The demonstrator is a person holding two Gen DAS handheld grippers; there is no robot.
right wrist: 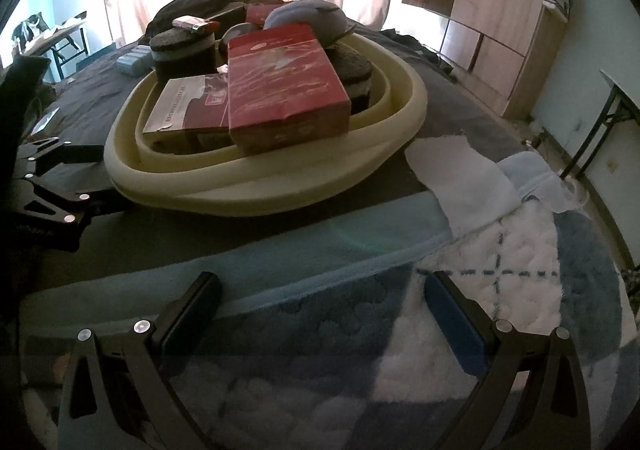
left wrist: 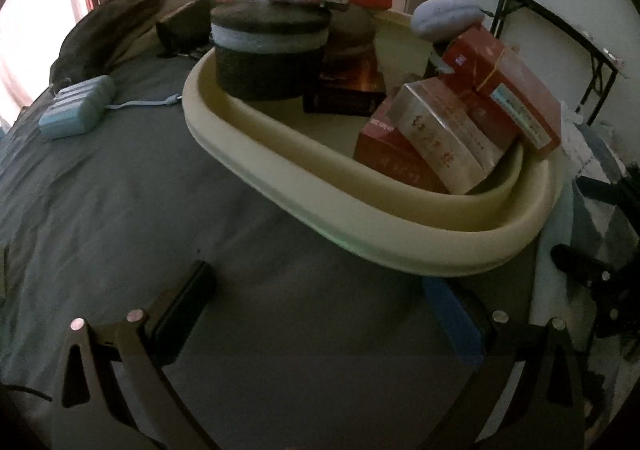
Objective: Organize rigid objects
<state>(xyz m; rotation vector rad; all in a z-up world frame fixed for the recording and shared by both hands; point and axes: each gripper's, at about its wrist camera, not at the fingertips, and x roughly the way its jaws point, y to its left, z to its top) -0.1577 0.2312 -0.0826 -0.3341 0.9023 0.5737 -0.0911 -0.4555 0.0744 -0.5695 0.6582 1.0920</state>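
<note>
Cream basin (left wrist: 400,226) crowded with red boxes (left wrist: 436,138), blue case (left wrist: 76,106) beside it; left tongs (left wrist: 320,314), right tongs (right wrist: 322,306) both released

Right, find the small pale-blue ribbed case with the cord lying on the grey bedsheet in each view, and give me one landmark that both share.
Left wrist: the pale-blue ribbed case lies at far left on the grey bedsheet, apart from the basin.
Right wrist: it peeks out at upper left, behind the basin, beside the dark round tin.
Shared landmark: the cream oval plastic basin.
</note>
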